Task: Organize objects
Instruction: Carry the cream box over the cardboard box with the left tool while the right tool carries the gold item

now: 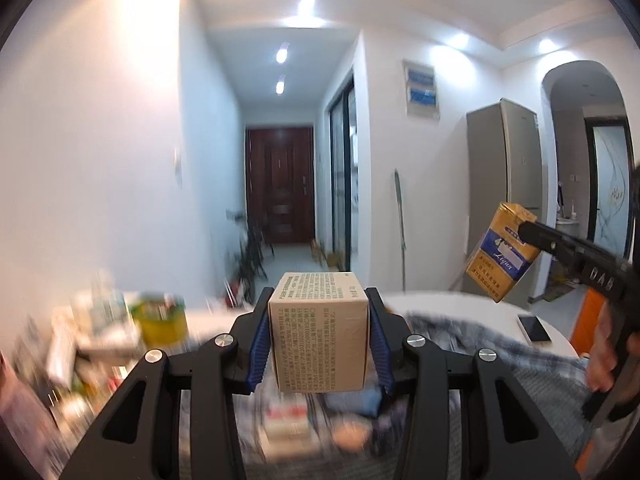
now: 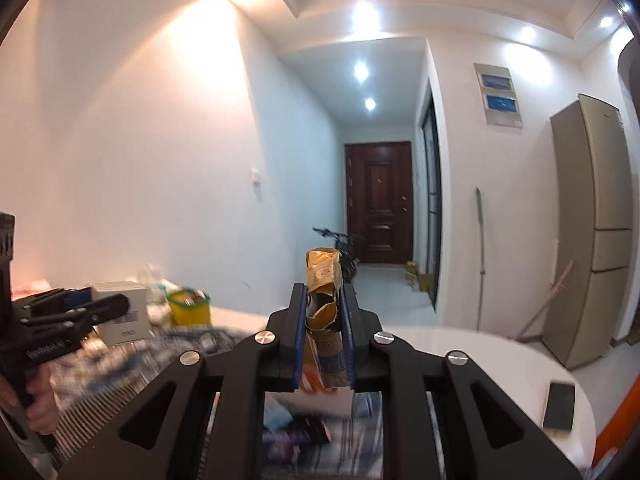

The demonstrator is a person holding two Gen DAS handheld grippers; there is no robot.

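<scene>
Clamped between the blue pads of the left gripper (image 1: 319, 320), a beige printed carton (image 1: 319, 318) is held upright in the air above the white table (image 1: 440, 300). To the right of that carton, a crumpled gold-and-blue cigarette pack (image 1: 500, 254) is pinched in the right gripper (image 2: 325, 336), likewise lifted clear of the table. On the table, a phone (image 1: 534, 328) is seen near its right edge, and a yellow-green tub (image 1: 164, 318) at its left.
</scene>
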